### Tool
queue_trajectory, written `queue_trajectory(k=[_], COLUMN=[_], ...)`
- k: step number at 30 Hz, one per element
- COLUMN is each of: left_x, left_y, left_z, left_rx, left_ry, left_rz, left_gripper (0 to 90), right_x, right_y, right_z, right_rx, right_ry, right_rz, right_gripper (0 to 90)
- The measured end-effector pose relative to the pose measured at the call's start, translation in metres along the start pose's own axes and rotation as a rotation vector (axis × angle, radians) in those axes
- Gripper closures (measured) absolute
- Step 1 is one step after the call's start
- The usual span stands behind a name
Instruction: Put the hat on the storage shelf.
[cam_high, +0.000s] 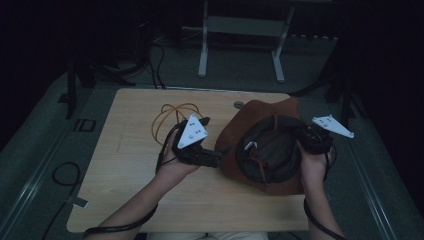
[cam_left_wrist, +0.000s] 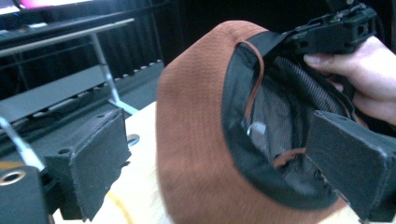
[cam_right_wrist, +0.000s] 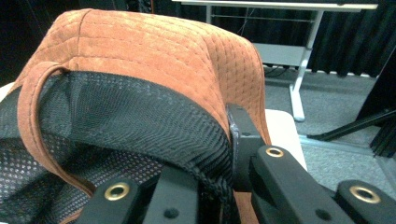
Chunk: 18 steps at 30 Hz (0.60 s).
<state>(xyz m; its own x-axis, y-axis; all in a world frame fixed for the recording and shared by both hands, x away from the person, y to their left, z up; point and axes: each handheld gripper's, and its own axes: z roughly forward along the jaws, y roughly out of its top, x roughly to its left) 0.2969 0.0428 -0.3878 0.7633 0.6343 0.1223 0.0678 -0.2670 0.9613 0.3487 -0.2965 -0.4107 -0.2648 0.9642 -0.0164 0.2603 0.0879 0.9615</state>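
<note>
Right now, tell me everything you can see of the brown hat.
The brown hat is rust-brown quilted suede-like fabric with a black mesh lining, a black inner band and a thin brown strap hanging inside. It lies opening-up on the right side of the wooden table, tilted. The right claw is shut on its rim; the left claw stands open, one jaw outside the brim, the other inside.

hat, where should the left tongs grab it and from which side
Probably the near brim edge of the hat, opposite the spot where the right tongs are already clamped. The hat is tilted, its dark mesh lining facing the left tongs, whose jaws stand open around that rim. Coming from the person's left, one jaw inside and one outside should pinch the thin brim.
</note>
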Motion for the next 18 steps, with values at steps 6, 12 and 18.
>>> queue_trajectory(k=[6,12,18], left_x=[-0.013,-0.021,-0.018], left_y=[0.005,0.005,0.001], left_z=[0.037,0.071,0.099], left_rx=[0.029,0.071,0.1], left_ry=[-0.028,-0.025,-0.011], left_rz=[0.037,0.066,0.074], left_gripper=[6.6,7.4,8.5], right_x=[0.0,0.001,0.004], right_y=[-0.002,-0.001,0.001], right_z=[0.0,0.0,-0.001], right_rx=[0.003,-0.001,-0.004], right_ry=[0.001,0.006,0.029], right_rz=[0.003,0.004,-0.001], right_gripper=[83.9,83.9,84.0])
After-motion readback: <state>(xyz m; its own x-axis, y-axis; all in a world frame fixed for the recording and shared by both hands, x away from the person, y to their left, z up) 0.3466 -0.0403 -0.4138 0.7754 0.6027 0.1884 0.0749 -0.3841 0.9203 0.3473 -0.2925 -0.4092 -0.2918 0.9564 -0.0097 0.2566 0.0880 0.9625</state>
